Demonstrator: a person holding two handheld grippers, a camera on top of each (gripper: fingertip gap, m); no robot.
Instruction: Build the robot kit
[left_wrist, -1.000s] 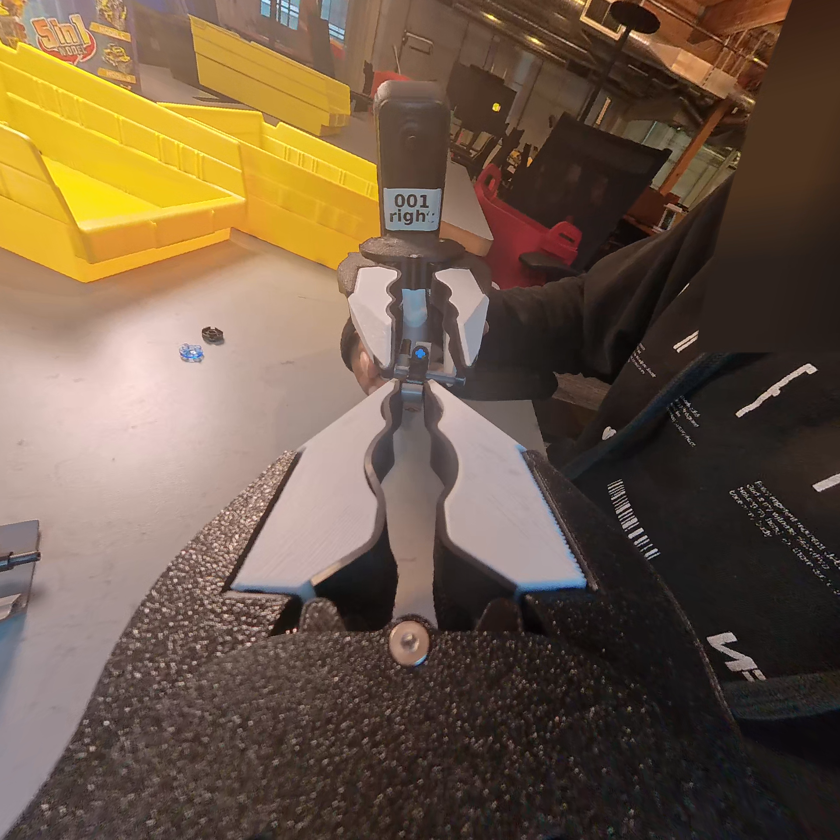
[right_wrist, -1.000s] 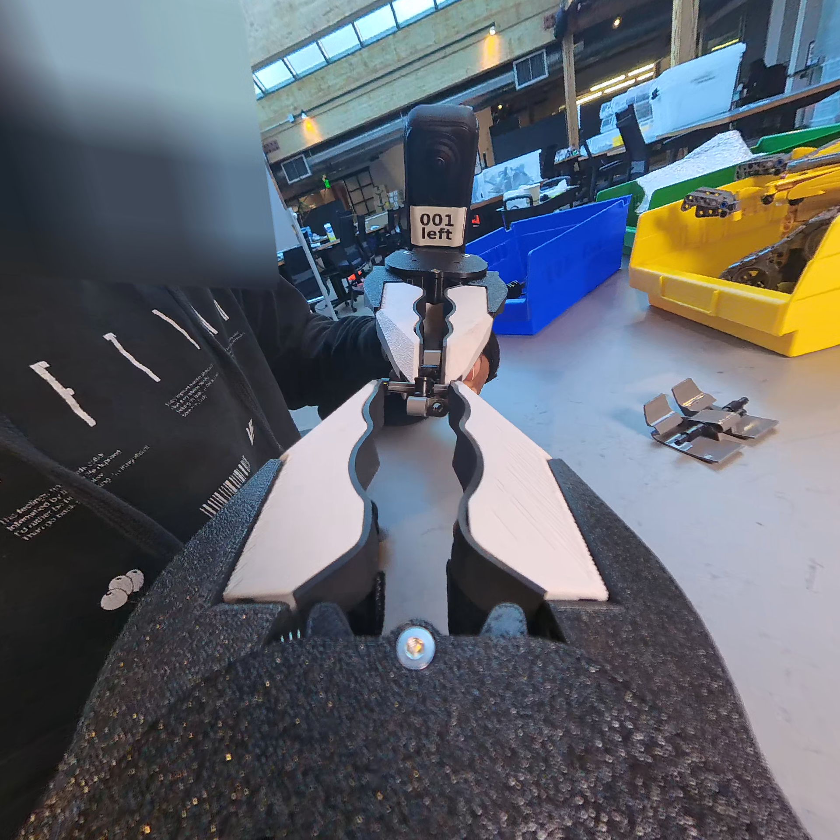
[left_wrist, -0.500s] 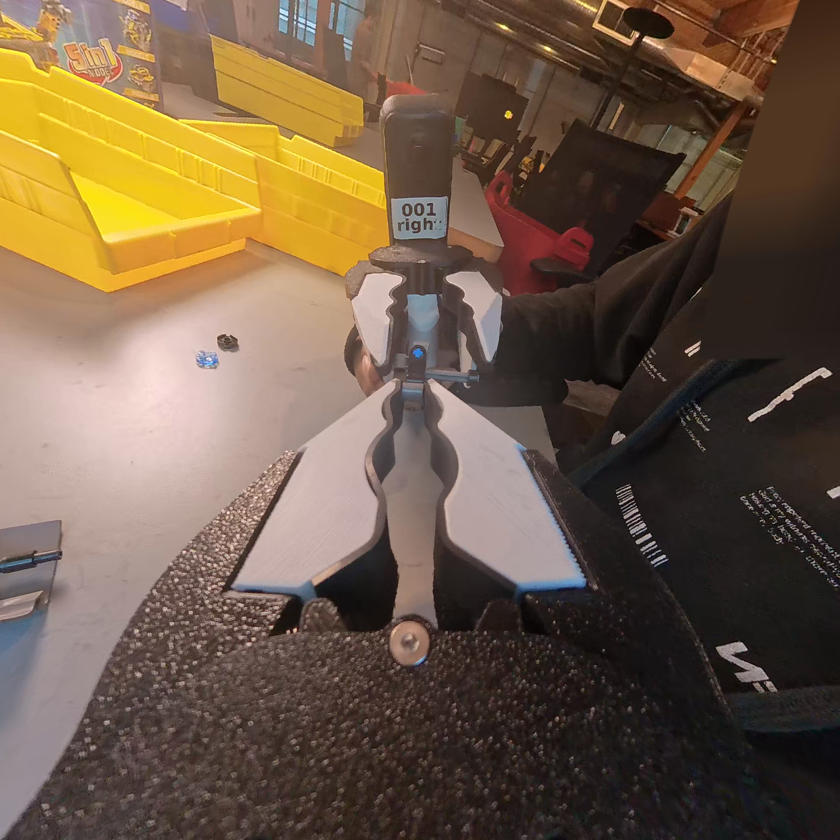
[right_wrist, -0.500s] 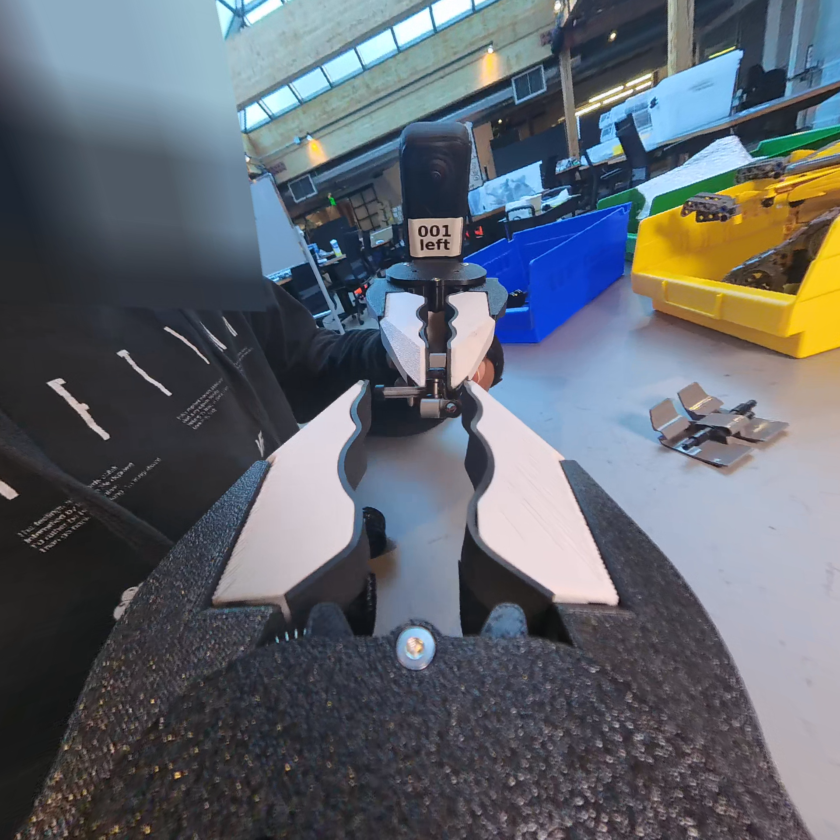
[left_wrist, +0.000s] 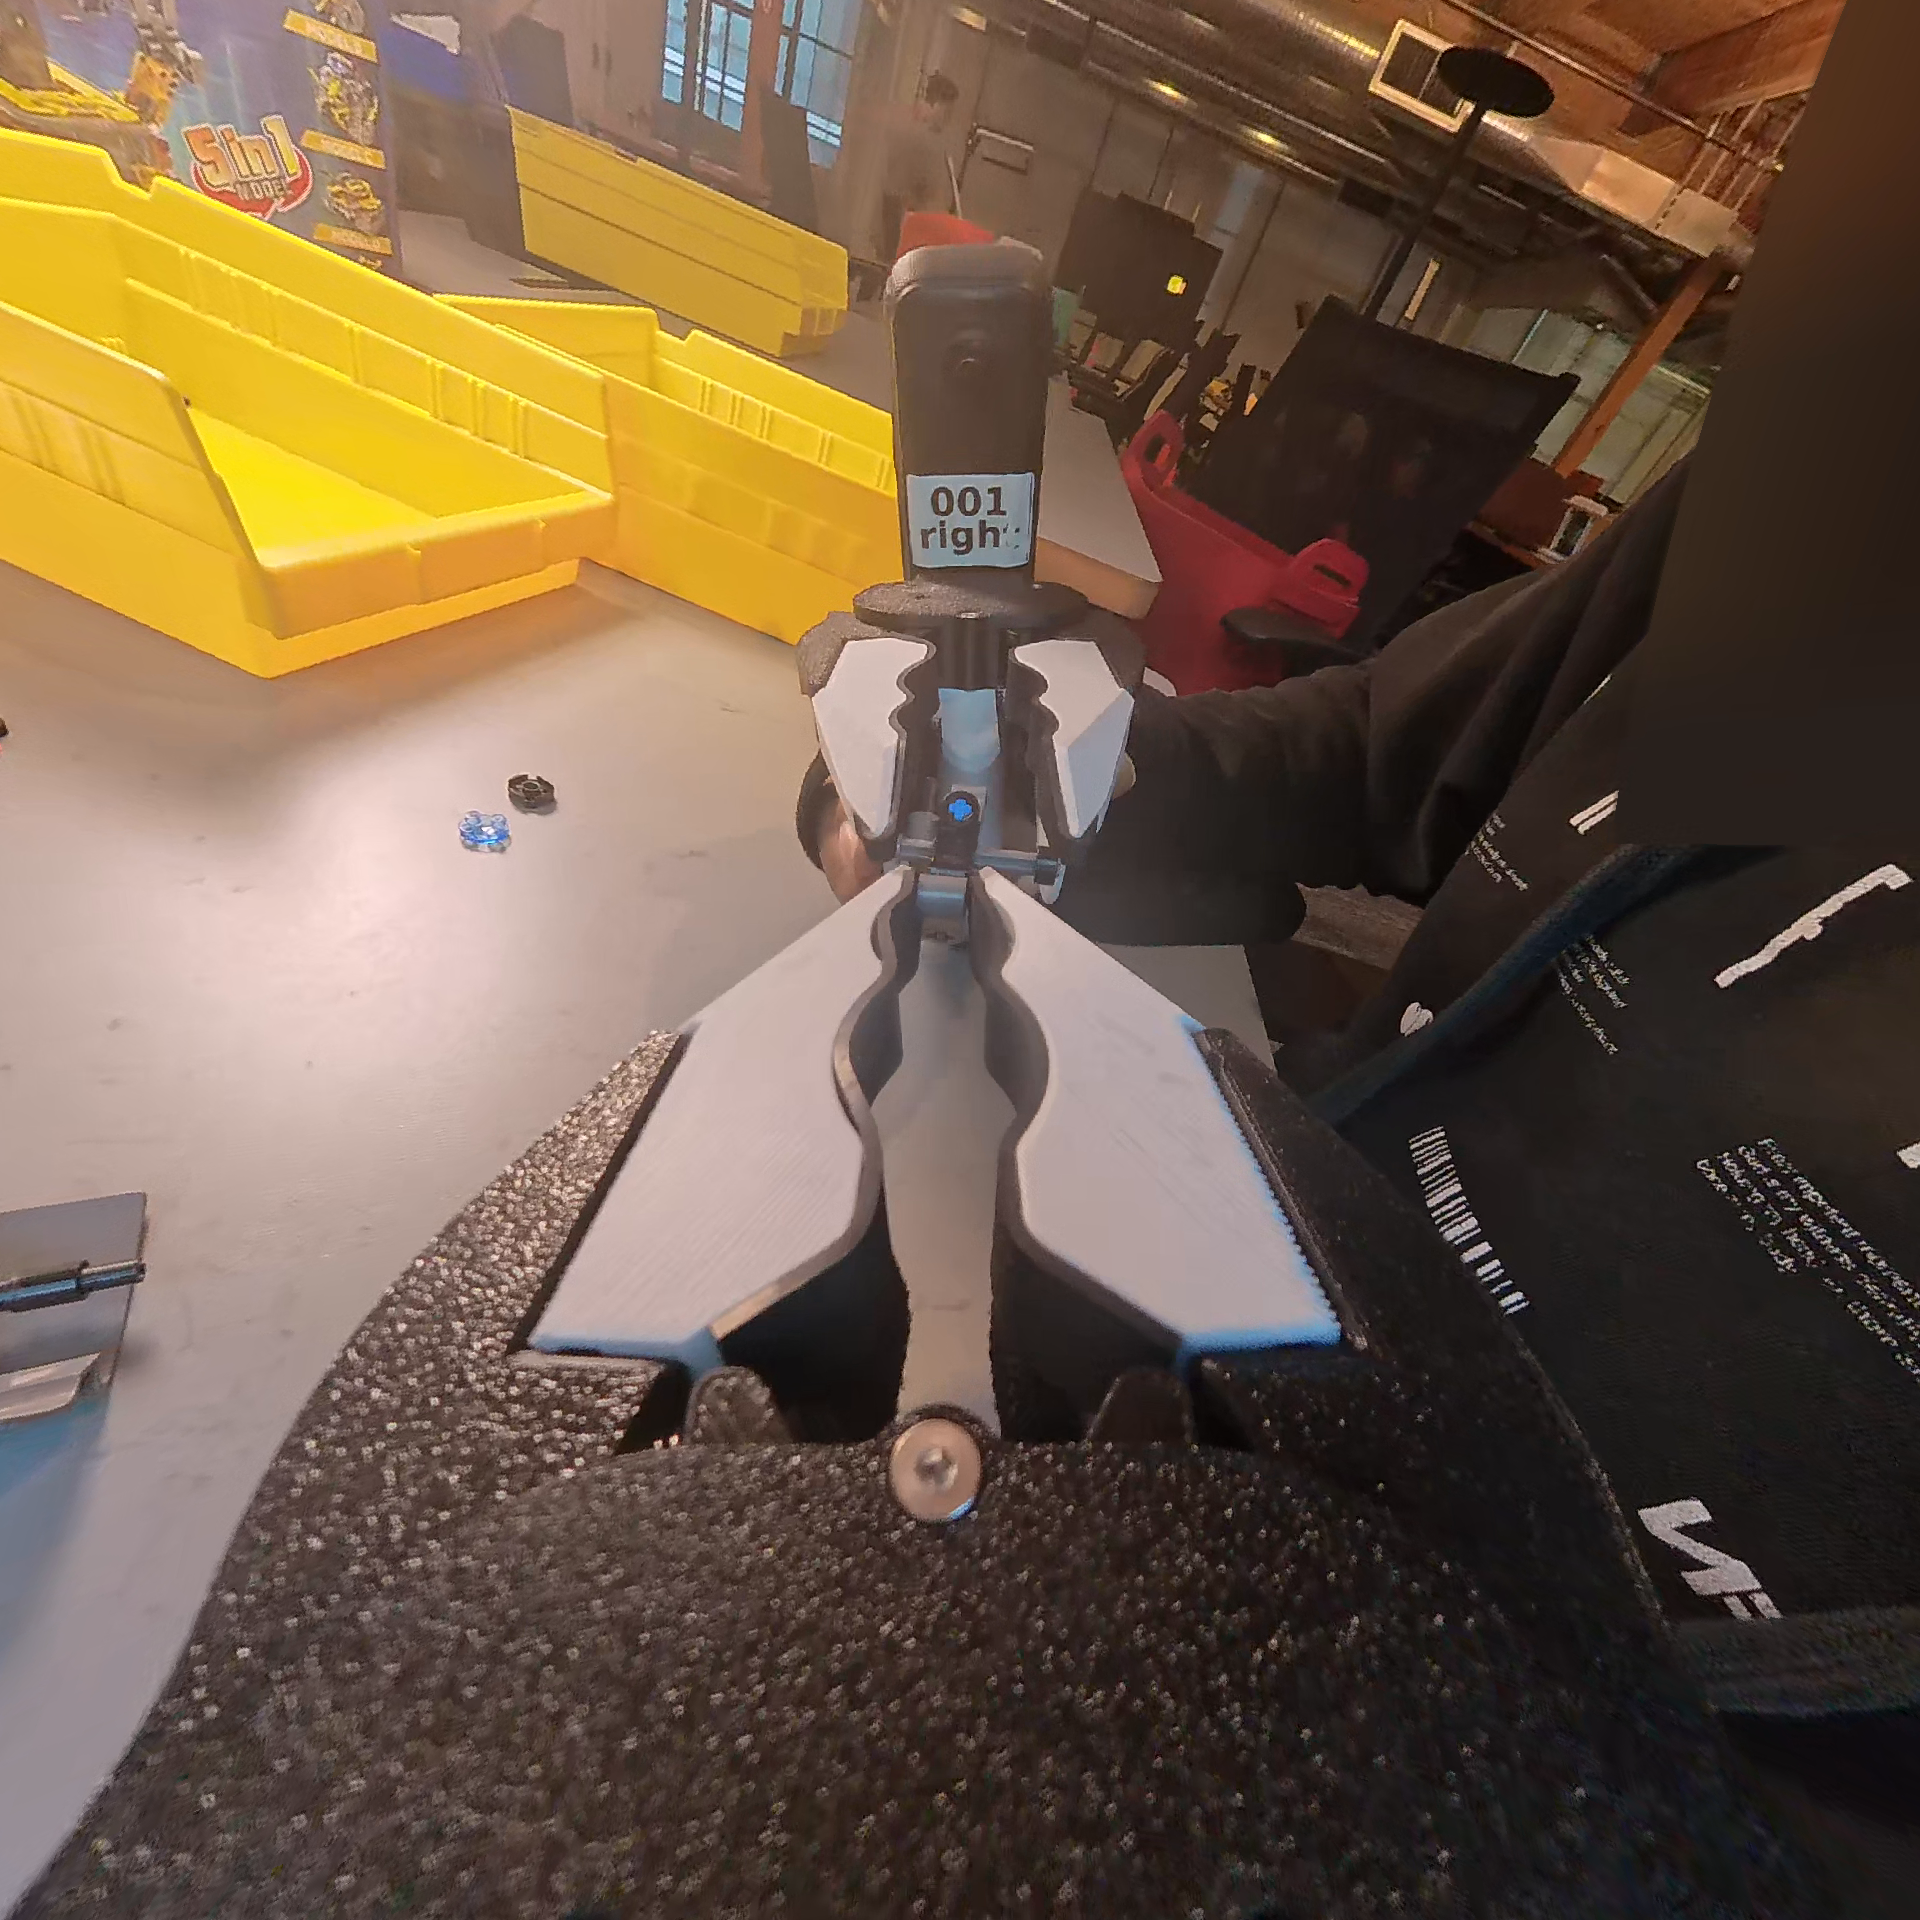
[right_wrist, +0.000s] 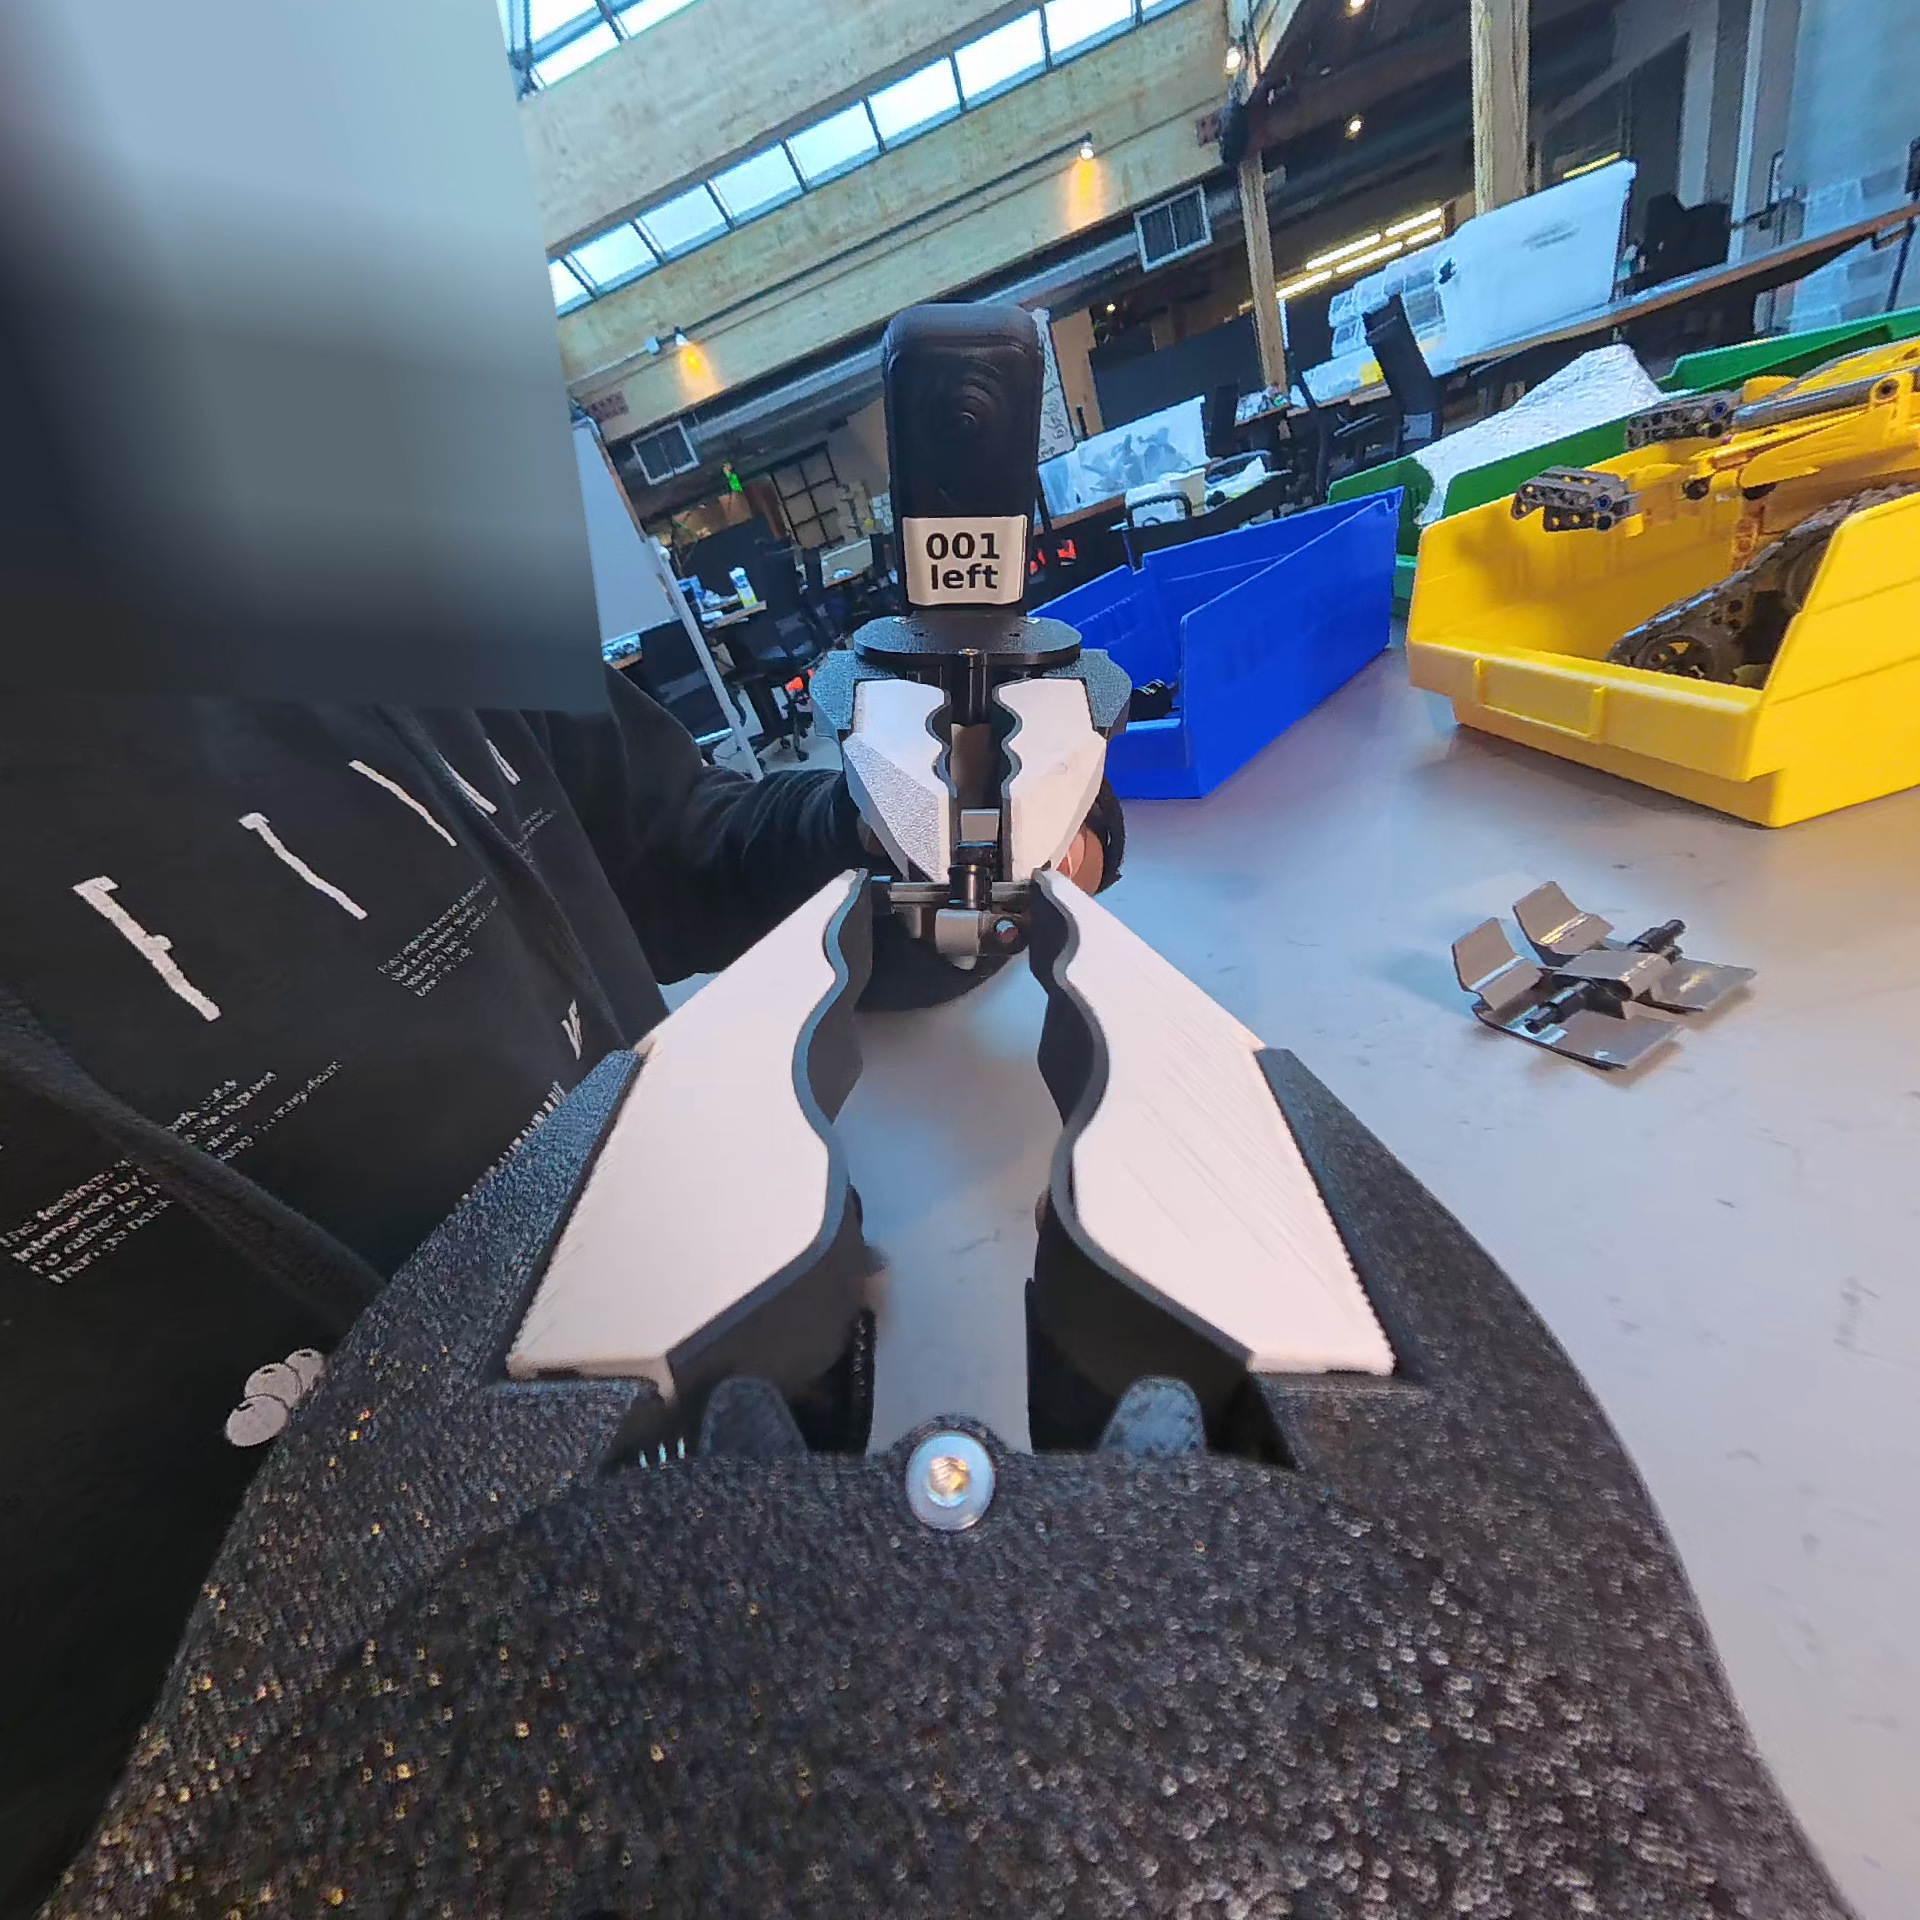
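My left gripper and right gripper meet tip to tip above the grey table. Between them is a small grey toy-brick assembly with a thin cross axle and a blue pin. My left gripper is shut on a grey piece of it. My right gripper's fingertips press on the two ends of the cross axle. The right gripper also shows in the left wrist view. The left gripper also shows in the right wrist view. A person in a black sweatshirt holds both.
Yellow bins stand at the far left. A small blue piece and a small black piece lie on the table. A metal hinged plate, a blue bin and a yellow bin holding a tracked model lie on the right gripper's side. Less than 4 cm separates the two grippers' tips.
Both grippers stay tip to tip on the small assembly. The right gripper's fingers spread a little half a second ago and have come back in. Both views have shifted slightly.
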